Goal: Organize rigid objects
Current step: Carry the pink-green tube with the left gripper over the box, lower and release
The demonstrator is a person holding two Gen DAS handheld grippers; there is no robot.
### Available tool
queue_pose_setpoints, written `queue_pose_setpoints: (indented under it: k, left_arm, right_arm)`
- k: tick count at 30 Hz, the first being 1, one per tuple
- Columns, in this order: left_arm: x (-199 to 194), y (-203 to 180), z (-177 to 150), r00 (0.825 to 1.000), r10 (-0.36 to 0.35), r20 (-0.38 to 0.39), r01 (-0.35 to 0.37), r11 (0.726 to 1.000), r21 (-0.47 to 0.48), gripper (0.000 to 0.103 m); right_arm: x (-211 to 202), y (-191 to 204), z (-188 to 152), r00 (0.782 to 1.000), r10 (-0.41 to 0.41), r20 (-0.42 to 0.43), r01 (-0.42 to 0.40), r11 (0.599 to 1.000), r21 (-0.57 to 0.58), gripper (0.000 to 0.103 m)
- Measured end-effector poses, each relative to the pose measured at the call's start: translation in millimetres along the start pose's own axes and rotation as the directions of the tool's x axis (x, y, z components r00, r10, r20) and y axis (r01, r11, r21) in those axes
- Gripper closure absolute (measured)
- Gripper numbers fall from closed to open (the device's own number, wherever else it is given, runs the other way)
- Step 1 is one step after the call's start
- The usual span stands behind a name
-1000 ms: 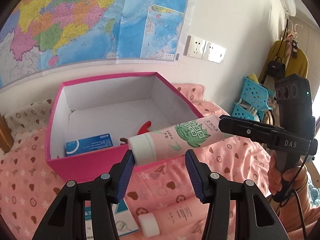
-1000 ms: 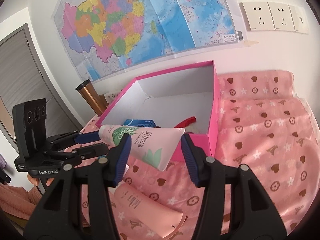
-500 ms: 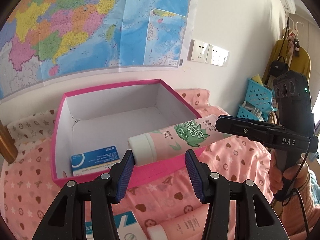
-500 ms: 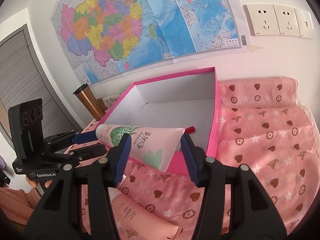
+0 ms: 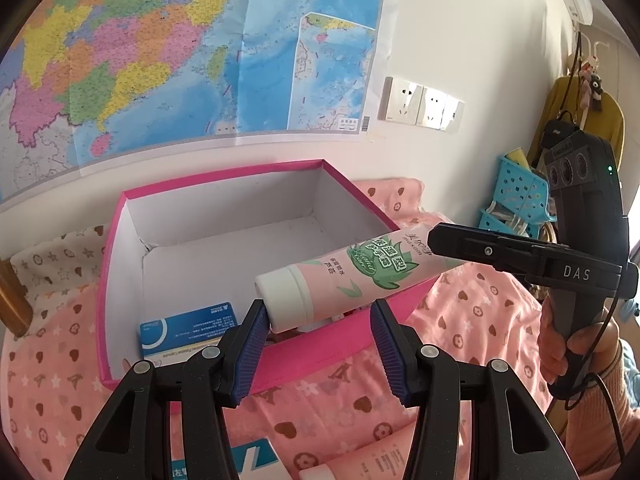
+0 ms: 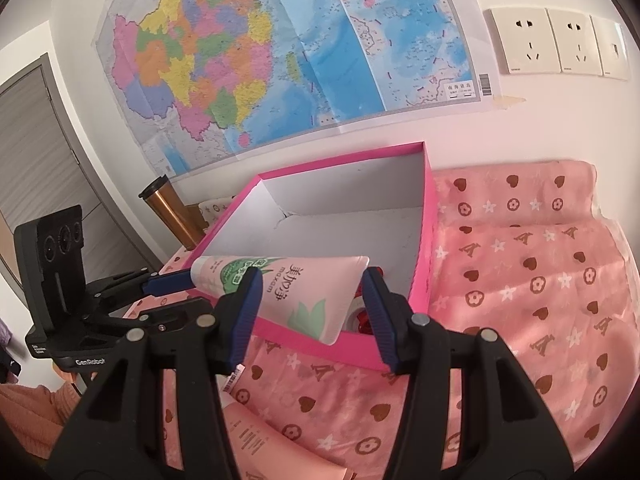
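Both grippers meet over the near edge of the pink box (image 5: 120,280), which sits on a pink cloth (image 6: 540,280) printed with hearts and stars. The right gripper (image 6: 312,312) has its blue fingers (image 6: 248,312) closed on the flat crimped end of a pink tube (image 6: 304,292) with a green leaf print, holding it nearly level. In the left wrist view the tube's white cap (image 5: 284,300) hangs over the box's front wall, at about 11 o'clock from the left gripper (image 5: 318,344). Its fingers (image 5: 252,348) stand partly apart; the left one looks to touch the cap, the right one is clear of it. Inside the box, a blue and white carton (image 5: 188,330) lies at the near left. A second pink tube (image 6: 260,440) lies on the cloth at 6 o'clock.
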State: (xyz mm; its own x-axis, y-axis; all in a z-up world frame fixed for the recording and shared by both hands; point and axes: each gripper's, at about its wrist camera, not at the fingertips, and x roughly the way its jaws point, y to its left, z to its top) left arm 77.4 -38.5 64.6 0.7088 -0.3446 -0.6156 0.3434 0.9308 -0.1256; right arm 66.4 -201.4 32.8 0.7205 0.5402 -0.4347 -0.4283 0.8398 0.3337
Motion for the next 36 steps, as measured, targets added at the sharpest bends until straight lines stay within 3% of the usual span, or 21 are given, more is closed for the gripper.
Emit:
queue_pose_setpoints:
  k: [36]
  left_arm:
    - [39.1,16.2,7.6,0.997,0.025,-0.068,-0.027,0.999,-0.031,0.051]
  right_arm:
    - [32.9,-14.7,11.8,0.998,-0.036,-0.051,0.035,0.999,-0.009,0.048]
